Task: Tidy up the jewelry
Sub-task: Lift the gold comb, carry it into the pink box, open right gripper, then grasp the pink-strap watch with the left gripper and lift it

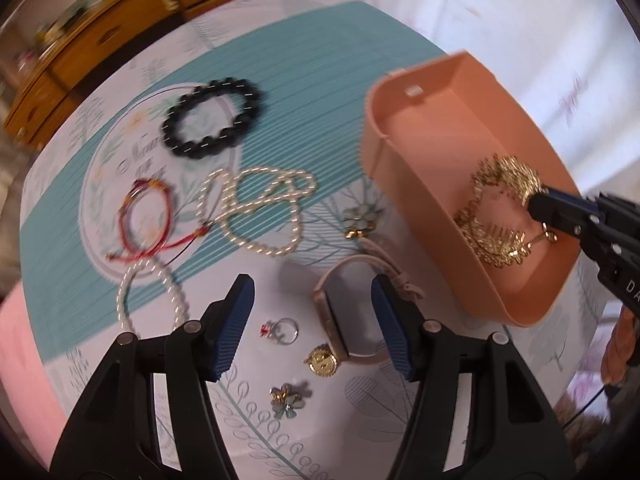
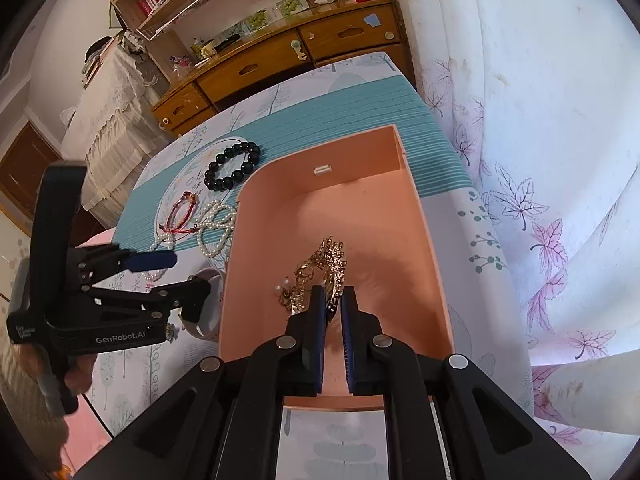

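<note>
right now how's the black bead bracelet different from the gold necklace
The black bead bracelet lies on the table as an open ring; the gold necklace is a tangled heap in the pink box. Nothing touches the bracelet; the right gripper has its jaws nearly shut around the necklace.

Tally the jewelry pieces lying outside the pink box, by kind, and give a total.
Bracelets: 2 (black bead bracelet, red cord bracelet)
Pearl strands: 2
Watches: 1
Rings: 1
Flower charms: 2
Gold pendants: 1
Total: 9
</note>
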`<action>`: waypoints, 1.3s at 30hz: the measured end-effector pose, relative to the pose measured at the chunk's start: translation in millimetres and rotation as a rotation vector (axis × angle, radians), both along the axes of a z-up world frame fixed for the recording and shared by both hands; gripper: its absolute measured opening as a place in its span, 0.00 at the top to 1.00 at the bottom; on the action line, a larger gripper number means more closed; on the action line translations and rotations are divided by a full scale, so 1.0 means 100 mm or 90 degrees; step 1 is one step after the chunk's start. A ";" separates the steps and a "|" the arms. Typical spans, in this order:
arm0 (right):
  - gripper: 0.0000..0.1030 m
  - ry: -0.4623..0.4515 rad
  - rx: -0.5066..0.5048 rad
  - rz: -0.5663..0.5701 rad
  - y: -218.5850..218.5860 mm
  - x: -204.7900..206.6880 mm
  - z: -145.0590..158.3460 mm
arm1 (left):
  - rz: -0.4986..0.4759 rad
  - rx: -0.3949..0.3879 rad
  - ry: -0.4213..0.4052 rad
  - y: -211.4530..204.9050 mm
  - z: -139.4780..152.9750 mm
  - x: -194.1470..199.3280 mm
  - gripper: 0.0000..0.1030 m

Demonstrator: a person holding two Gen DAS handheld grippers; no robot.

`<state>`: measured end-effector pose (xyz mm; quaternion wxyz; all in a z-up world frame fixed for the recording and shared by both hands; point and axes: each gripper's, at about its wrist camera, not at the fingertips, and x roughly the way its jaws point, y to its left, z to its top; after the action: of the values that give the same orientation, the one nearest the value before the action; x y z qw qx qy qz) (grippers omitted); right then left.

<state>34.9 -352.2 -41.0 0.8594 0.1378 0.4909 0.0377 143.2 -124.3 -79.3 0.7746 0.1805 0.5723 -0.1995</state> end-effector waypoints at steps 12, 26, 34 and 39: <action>0.47 -0.030 0.009 -0.028 -0.06 -0.09 0.09 | -0.100 0.060 0.024 -0.23 -0.16 0.08 0.84; 0.47 -0.039 0.025 -0.020 -0.01 -0.15 0.12 | -0.001 -0.026 0.030 -0.01 0.16 0.01 0.98; 0.47 -0.050 0.016 -0.019 0.01 -0.19 0.15 | 0.022 -0.094 -0.021 -0.12 0.79 -0.03 0.99; 0.47 -0.053 0.021 -0.019 0.01 -0.25 0.14 | 0.035 -0.124 -0.033 -0.43 0.97 0.10 0.99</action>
<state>10.1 -351.1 -26.6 0.8772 0.1574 0.4520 0.0386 153.2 -167.5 17.2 0.8080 0.0936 0.5349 -0.2286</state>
